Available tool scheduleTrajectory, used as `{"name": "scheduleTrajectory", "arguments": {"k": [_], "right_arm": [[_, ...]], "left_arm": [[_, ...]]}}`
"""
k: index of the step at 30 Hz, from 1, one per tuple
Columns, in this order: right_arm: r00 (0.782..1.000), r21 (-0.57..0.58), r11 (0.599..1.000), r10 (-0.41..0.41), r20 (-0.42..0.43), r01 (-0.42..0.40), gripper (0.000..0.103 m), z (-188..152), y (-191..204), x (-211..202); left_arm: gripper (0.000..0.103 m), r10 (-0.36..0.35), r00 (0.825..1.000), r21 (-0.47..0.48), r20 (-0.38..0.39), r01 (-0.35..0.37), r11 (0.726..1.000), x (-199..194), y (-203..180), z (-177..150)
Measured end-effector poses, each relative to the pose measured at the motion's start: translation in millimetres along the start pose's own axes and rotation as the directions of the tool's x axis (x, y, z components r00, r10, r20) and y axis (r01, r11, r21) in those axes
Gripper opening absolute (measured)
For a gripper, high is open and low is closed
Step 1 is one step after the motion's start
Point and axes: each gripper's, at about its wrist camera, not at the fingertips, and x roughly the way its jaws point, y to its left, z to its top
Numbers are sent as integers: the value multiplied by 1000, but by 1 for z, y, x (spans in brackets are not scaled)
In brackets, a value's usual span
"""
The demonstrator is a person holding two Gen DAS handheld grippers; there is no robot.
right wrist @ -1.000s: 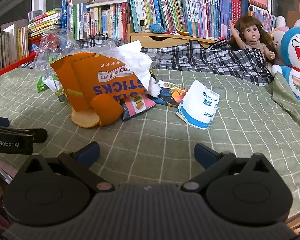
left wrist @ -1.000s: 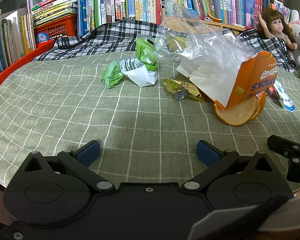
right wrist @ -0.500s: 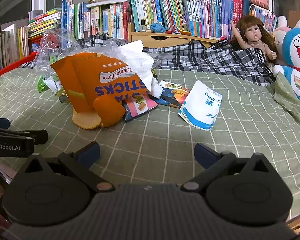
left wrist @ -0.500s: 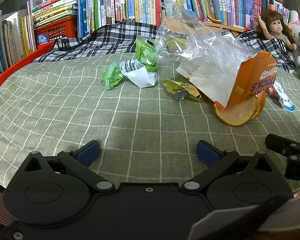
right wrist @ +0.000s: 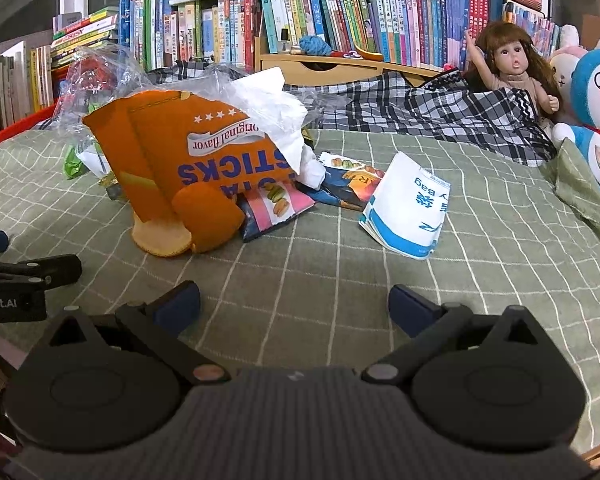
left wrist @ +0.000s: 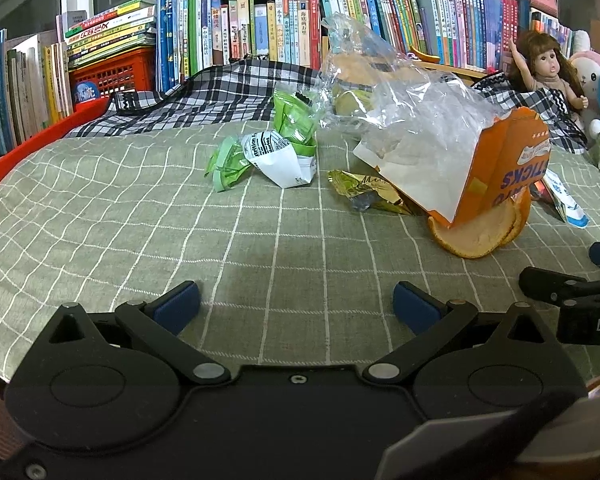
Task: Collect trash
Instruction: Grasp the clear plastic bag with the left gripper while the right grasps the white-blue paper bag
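Trash lies mid-bed on a green checked cover (left wrist: 180, 220). An orange snack box (right wrist: 172, 160) leans on orange peel (right wrist: 204, 220), under a clear plastic bag (left wrist: 412, 112). Green wrappers (left wrist: 228, 164) and a white crumpled packet (left wrist: 280, 156) lie to its left, a gold wrapper (left wrist: 364, 192) in front. A white and blue bag (right wrist: 410, 204) and colourful snack packets (right wrist: 284, 208) lie to its right. My left gripper (left wrist: 296, 304) is open over bare cover, short of the trash. My right gripper (right wrist: 294, 304) is open too, nothing between its fingers.
Bookshelves (left wrist: 260, 28) line the back. A plaid blanket (right wrist: 420, 116), a doll (right wrist: 512, 64) and plush toys (right wrist: 596, 100) sit at the far right. A red rail (left wrist: 28, 140) borders the left side. Each gripper shows at the other view's edge.
Both grippers have crept slightly forward toward the trash; the right view has shifted a little. Both stay open and nothing has been picked up.
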Motion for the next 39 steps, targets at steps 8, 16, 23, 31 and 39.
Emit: {"name": "scheduleTrajectory", "arguments": {"k": [8, 16, 23, 31, 39], "right_arm": [[999, -1, 1000, 21, -36, -21, 103, 8, -2, 2], [987, 29, 998, 58, 149, -63, 93, 8, -12, -27], [979, 105, 994, -61, 194, 41, 93, 26, -41, -25], [994, 154, 986, -80, 68, 69, 93, 44, -67, 25], [998, 167, 985, -57, 9, 54, 65, 41, -72, 44]], "left_arm": [[99, -95, 995, -80, 37, 97, 992, -17, 12, 15], [93, -187, 973, -146, 133, 206, 968, -43, 22, 40], [99, -211, 954, -257, 215, 264, 930, -40, 35, 74], [95, -240, 964, -288, 111, 262, 921, 12, 16, 100], [43, -282, 958, -324, 56, 285, 902, 29, 9, 95]]}}
